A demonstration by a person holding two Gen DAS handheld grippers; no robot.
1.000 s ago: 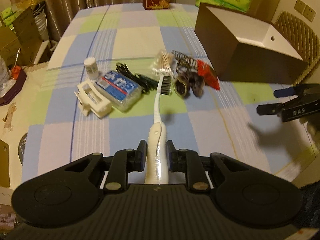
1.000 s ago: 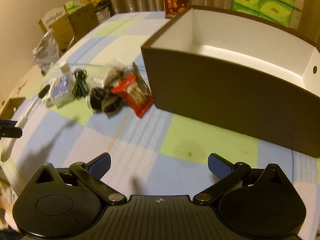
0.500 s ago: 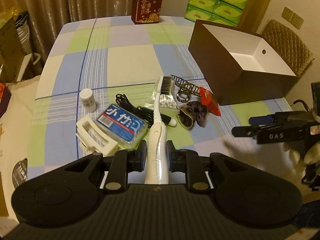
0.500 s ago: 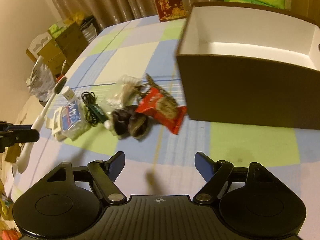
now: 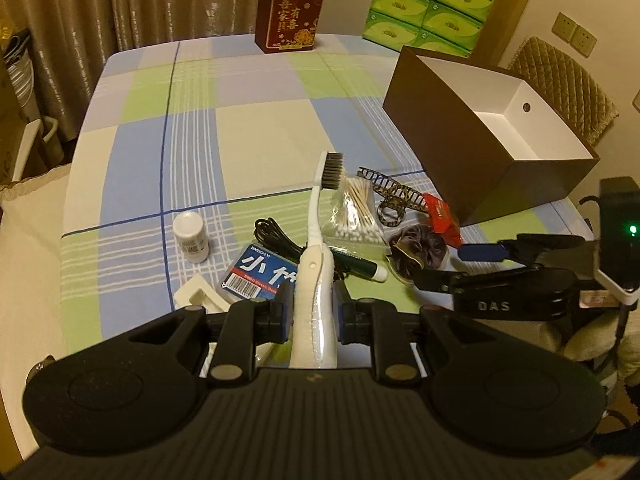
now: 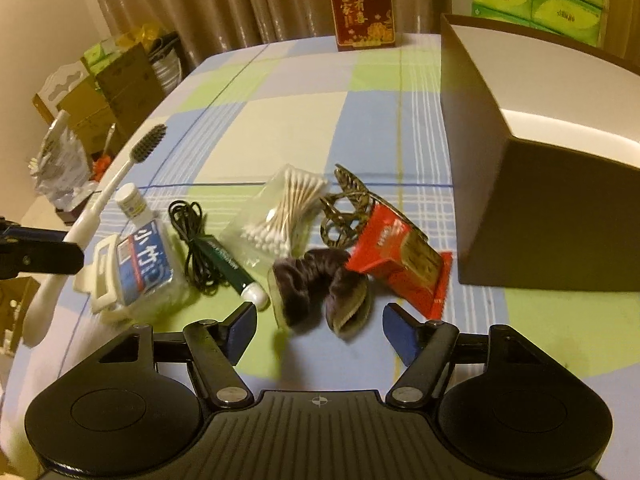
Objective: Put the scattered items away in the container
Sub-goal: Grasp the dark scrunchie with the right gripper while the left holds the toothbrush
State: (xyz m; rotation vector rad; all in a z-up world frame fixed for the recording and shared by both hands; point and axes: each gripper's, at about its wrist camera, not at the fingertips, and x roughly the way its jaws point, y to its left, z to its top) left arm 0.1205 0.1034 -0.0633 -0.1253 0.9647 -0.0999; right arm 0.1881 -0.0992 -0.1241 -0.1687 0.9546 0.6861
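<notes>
My left gripper (image 5: 311, 308) is shut on a white toothbrush (image 5: 318, 216) and holds it raised above the table, bristles pointing away; the toothbrush also shows in the right wrist view (image 6: 102, 200). My right gripper (image 6: 320, 330) is open and empty, just in front of a dark scrunchie (image 6: 320, 286); it also shows in the left wrist view (image 5: 460, 266). Beside the scrunchie lie a red snack packet (image 6: 402, 260), a bag of cotton swabs (image 6: 286, 210), a patterned hair clip (image 6: 348, 204) and a green tube (image 6: 232, 266). The brown open box (image 5: 496, 128) stands to the right.
A blue-labelled packet (image 6: 146, 266), a white clip (image 6: 100, 280), a black cable (image 6: 190, 232) and a small white bottle (image 6: 132, 202) lie at the left of the pile. A red gift box (image 5: 290, 14) and green tissue packs (image 5: 428, 4) stand at the table's far edge.
My left gripper has lifted and drawn back with the toothbrush. My right gripper has swung left from the box toward the pile, and now sits close over the scrunchie.
</notes>
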